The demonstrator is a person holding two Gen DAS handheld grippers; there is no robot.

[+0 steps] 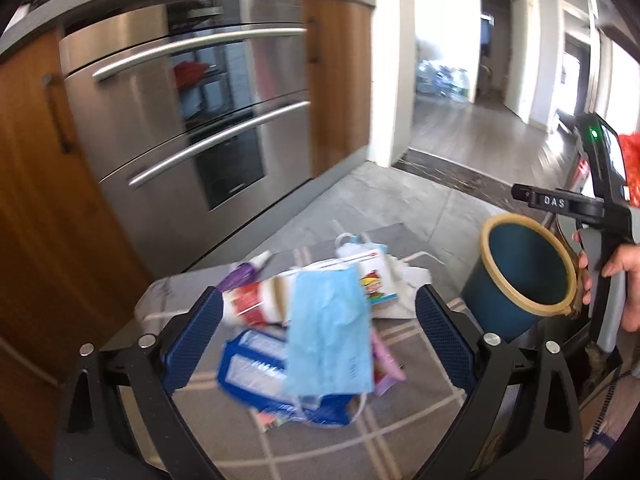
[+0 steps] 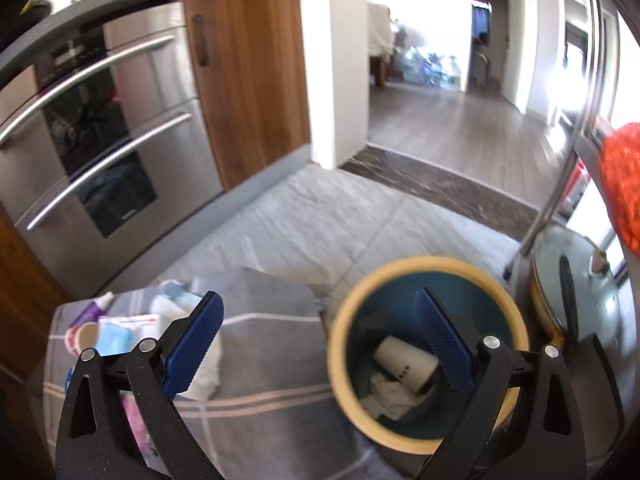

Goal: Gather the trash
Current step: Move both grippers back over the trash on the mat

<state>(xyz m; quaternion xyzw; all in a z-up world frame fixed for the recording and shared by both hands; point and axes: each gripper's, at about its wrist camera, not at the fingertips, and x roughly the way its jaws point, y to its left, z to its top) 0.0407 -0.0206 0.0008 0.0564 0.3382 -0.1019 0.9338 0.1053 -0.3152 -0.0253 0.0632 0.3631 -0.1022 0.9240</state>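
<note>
A pile of trash lies on a grey checked rug: a light blue face mask on top, a blue wrapper, a red and white cup, a purple bottle and a white packet. My left gripper is open above the pile, its fingers either side of the mask. A dark blue bin with a tan rim stands to the right. My right gripper is open and empty over the bin's rim. Inside lie a white cup and crumpled paper.
A steel double oven and wooden cabinets stand at the left. A lidded pan sits on the floor right of the bin. Grey tiles lead to a doorway and hall. An orange net bag hangs at right.
</note>
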